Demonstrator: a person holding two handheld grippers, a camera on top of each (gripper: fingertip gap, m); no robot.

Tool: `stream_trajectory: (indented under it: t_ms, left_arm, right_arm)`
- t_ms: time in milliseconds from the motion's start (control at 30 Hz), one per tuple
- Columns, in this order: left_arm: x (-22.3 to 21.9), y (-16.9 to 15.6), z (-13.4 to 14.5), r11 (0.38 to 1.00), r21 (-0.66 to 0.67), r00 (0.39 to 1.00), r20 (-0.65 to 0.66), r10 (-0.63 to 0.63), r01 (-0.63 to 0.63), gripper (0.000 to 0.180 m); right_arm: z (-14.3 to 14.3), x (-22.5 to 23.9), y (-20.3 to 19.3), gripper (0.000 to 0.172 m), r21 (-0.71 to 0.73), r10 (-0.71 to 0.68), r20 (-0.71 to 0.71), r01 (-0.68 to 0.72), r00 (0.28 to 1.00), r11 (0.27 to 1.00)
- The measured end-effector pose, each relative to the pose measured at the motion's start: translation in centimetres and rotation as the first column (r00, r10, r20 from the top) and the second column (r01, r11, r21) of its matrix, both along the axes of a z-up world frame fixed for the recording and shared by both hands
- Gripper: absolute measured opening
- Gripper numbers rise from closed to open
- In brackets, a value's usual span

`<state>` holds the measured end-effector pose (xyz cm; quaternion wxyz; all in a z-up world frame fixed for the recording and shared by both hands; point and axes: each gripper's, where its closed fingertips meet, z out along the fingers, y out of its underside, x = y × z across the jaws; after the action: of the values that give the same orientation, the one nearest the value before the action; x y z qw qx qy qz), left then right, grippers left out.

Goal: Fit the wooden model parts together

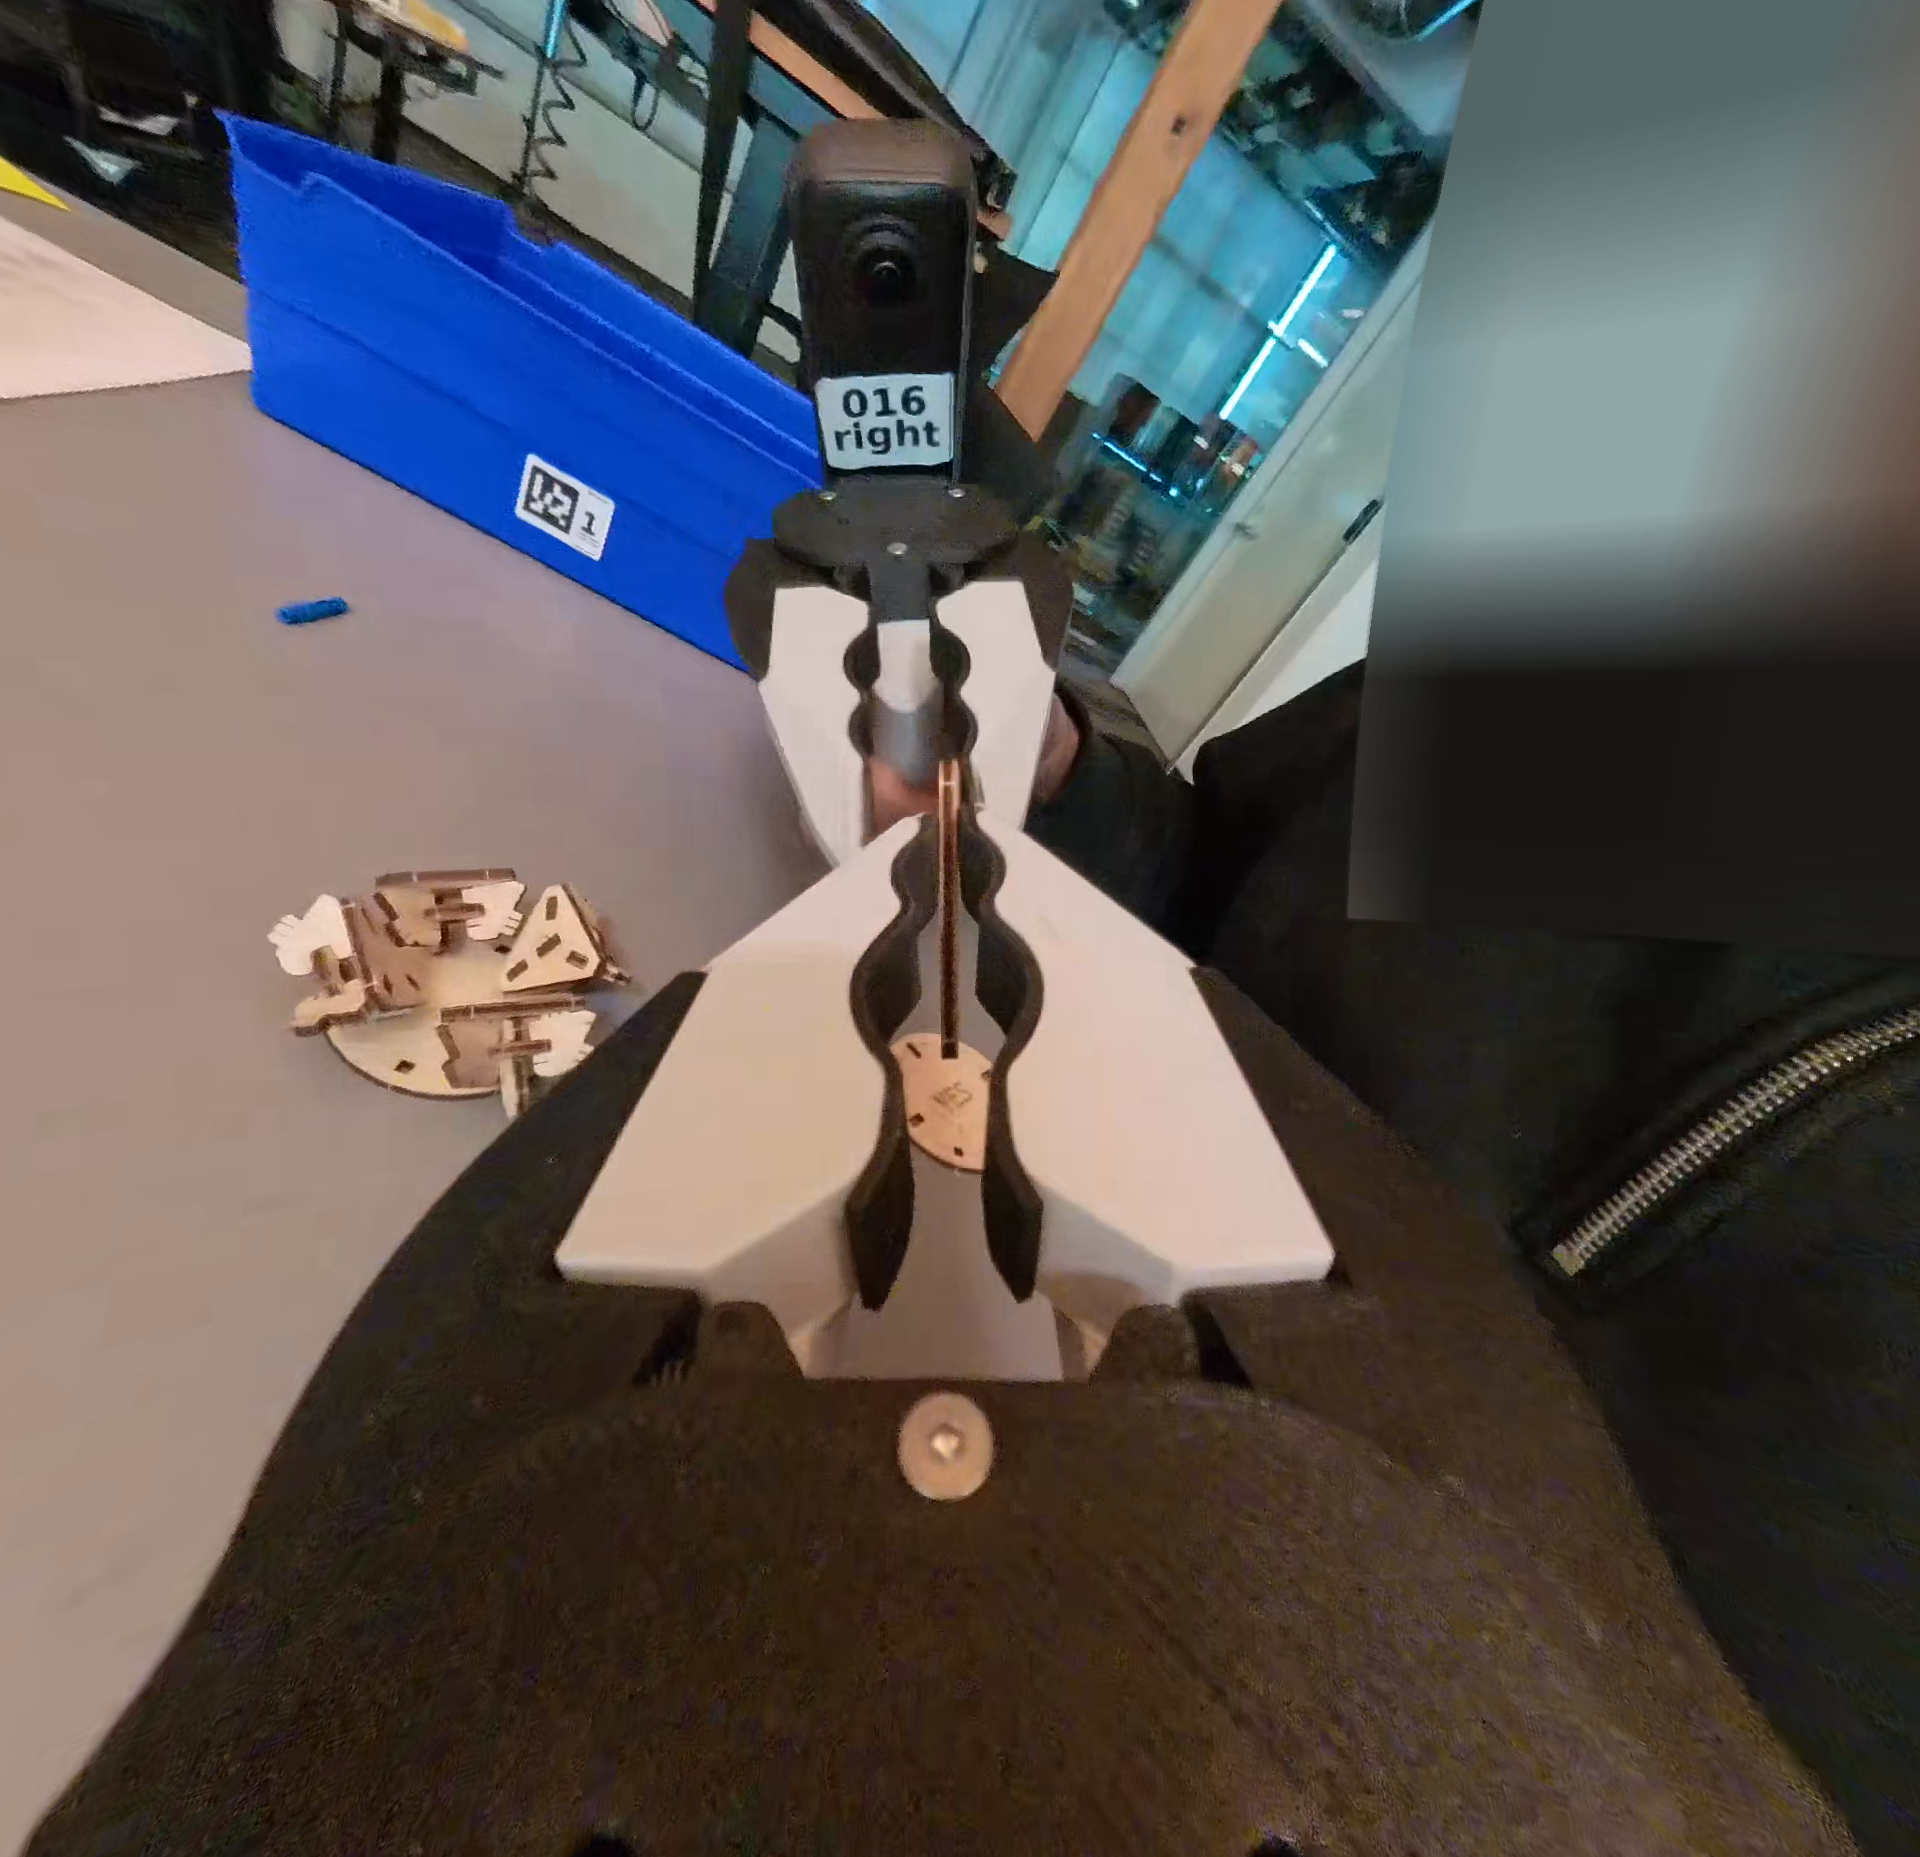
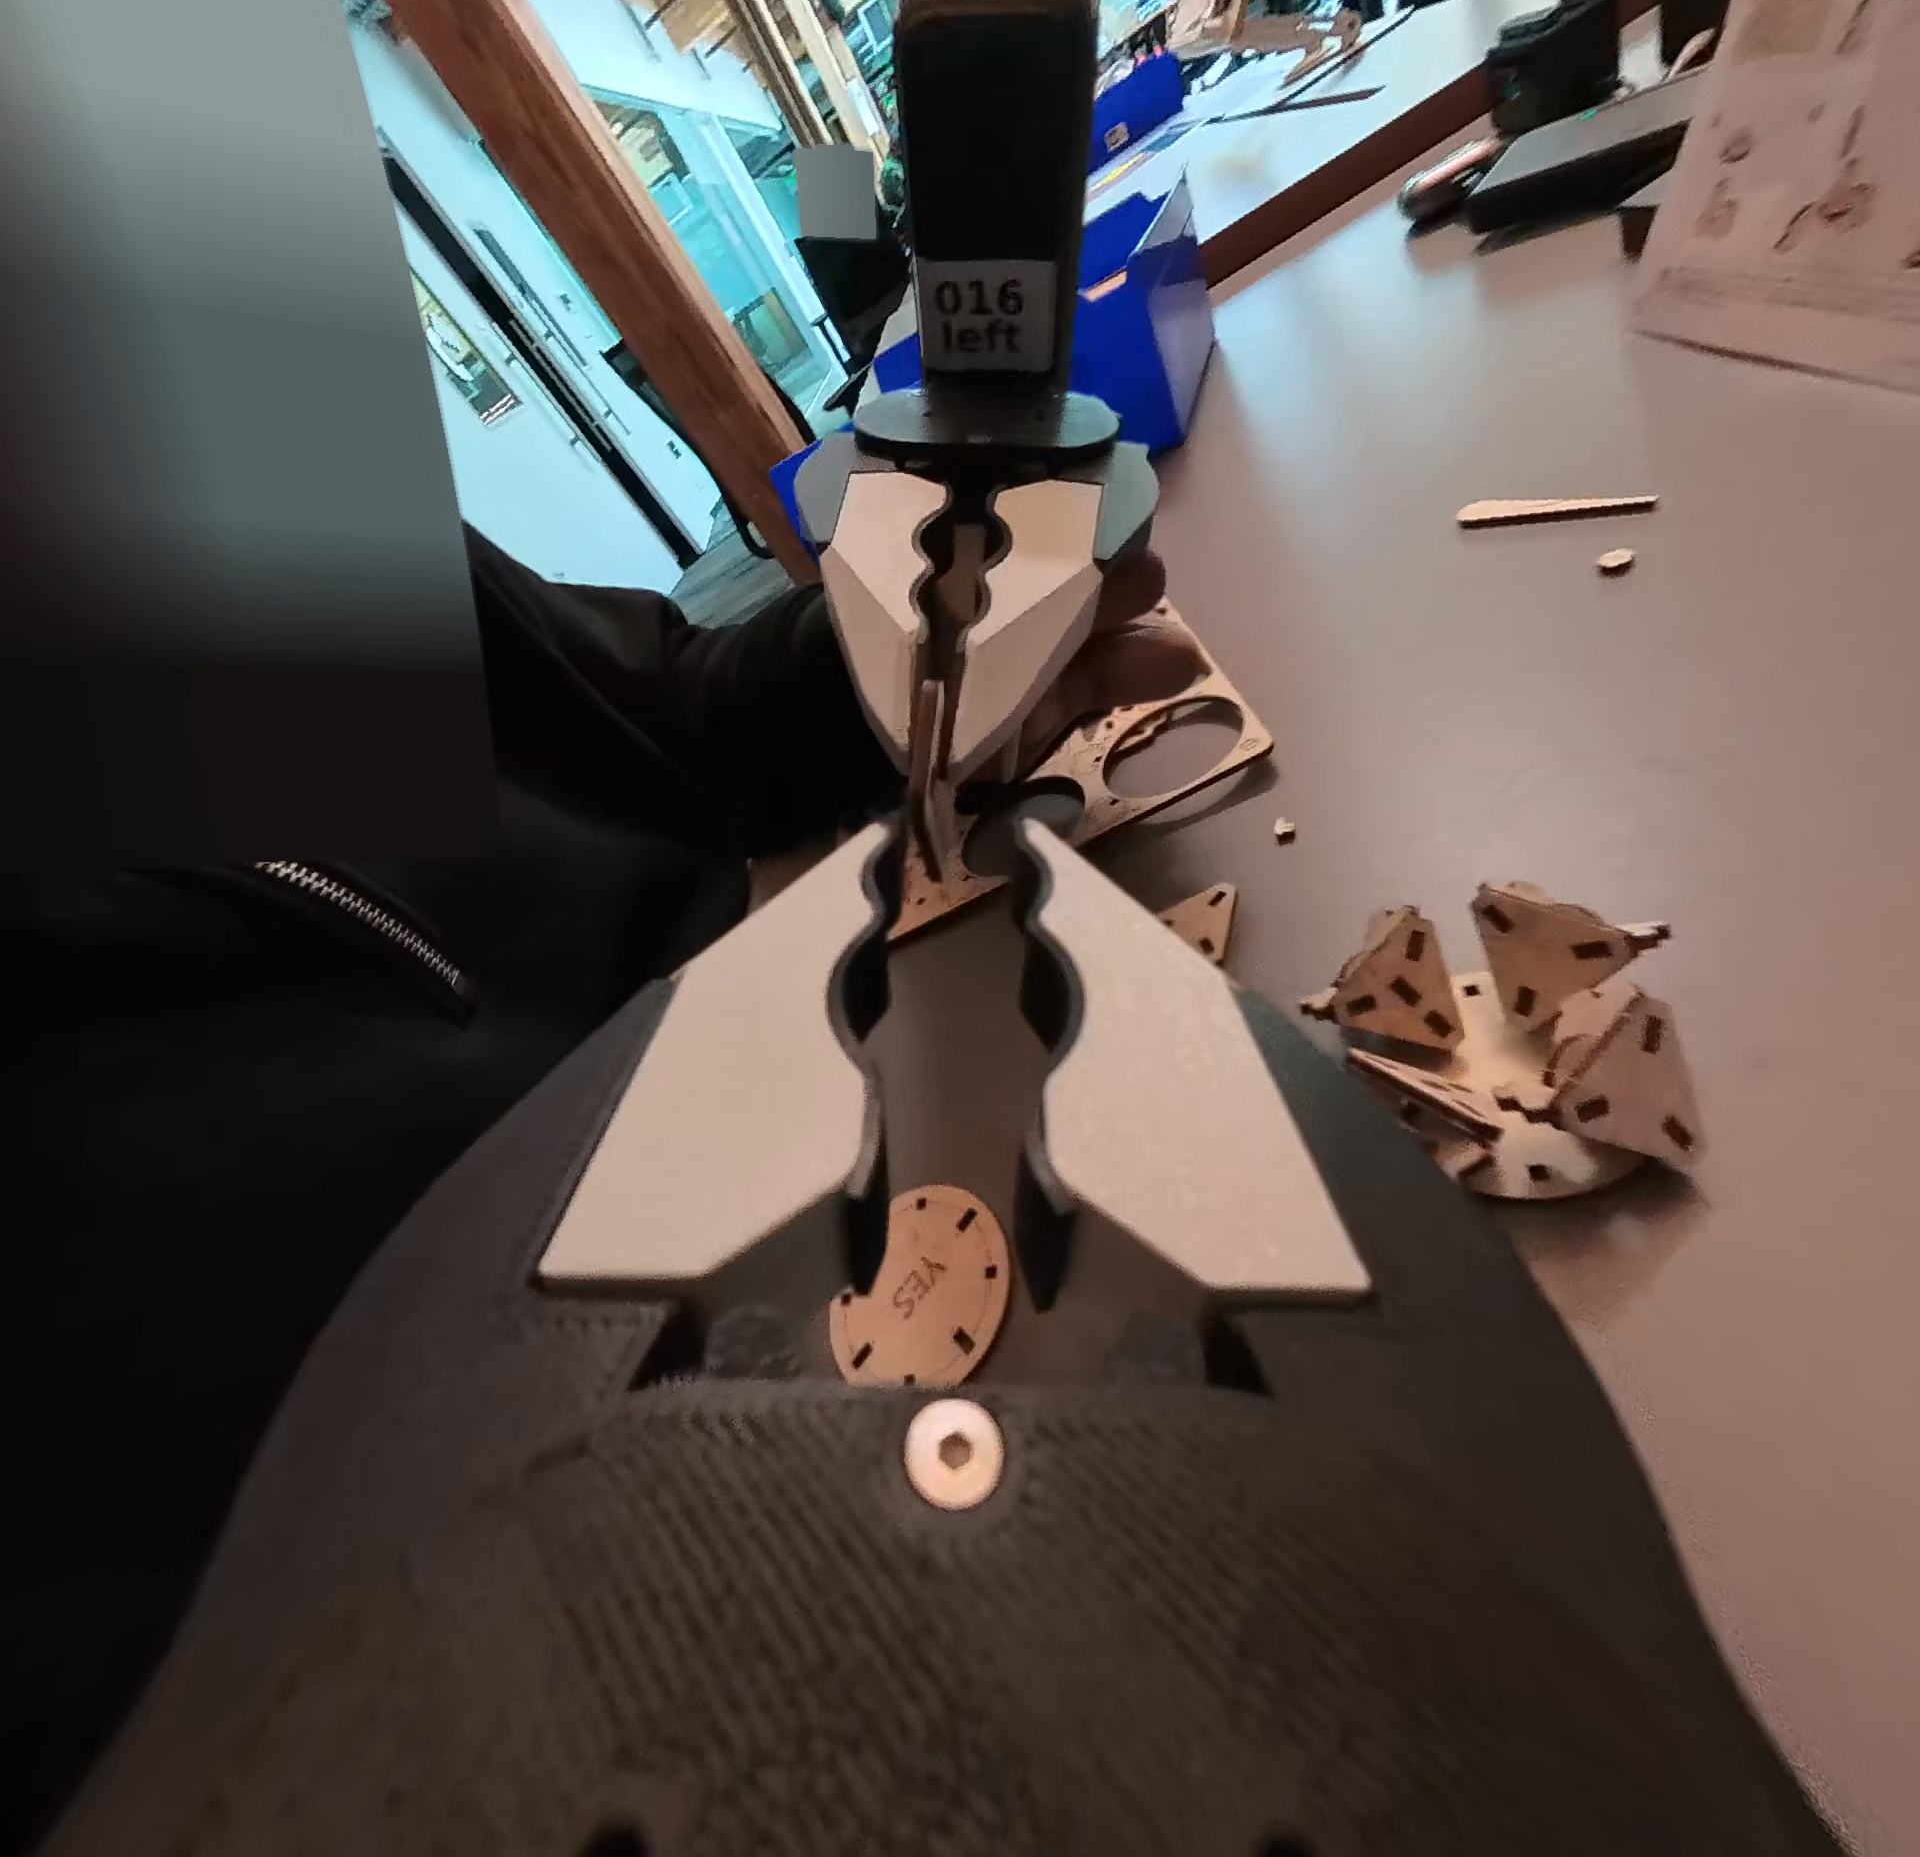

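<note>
Grey table (image 2: pixel 1558 664): left jaws (image 1: pixel 948 831) clamp an edge-on wooden piece (image 1: pixel 948 934); right jaws (image 2: pixel 951 851) apart.

From my remote seat, the thin plywood piece (image 1: pixel 948 934) shows pale, matt faces and a dark scorched edge between matt white plastic fingers (image 1: pixel 790 1059) with black pads. The grey desk (image 1: pixel 312 768) looks smooth and matt; the blue bin (image 1: pixel 499 353) is smooth, faintly glossy plastic.

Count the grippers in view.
2. The left gripper is clamped on a thin wooden piece, seen edge-on. The right gripper faces it tip to tip, jaws open at the piece's far end.
</note>
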<state>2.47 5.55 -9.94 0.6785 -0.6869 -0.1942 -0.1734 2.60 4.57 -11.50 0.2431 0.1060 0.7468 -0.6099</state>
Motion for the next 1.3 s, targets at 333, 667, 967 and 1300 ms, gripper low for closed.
stream_trajectory:
  t_ms: [333,667,967,1300]
  left_arm:
    - [-2.9,-1.5,-1.7,0.966,-0.175,0.980,-0.092,0.175,-0.189,0.038]
    - [-6.1,-8.8,-9.0,0.669,-0.661,0.941,-0.255,0.224,-0.339,0.025]
    - [-4.9,-8.3,-10.5,0.636,-0.719,0.960,-0.234,0.157,-0.279,0.016]
    - [-4.4,-8.0,-11.8,0.585,-0.768,0.965,-0.232,0.124,-0.261,0.000]
  right_arm:
    - [-1.5,0.0,1.2,0.000,0.117,0.030,0.096,-0.041,0.995,0.992]
    - [-6.8,-0.4,4.0,0.000,0.340,0.000,0.327,-0.118,0.945,0.933]
    - [-7.7,-1.9,6.0,0.001,0.377,-0.069,0.325,-0.062,0.943,0.924]
    - [-7.7,-3.6,6.6,0.017,0.378,-0.140,0.273,0.028,0.952,0.925]
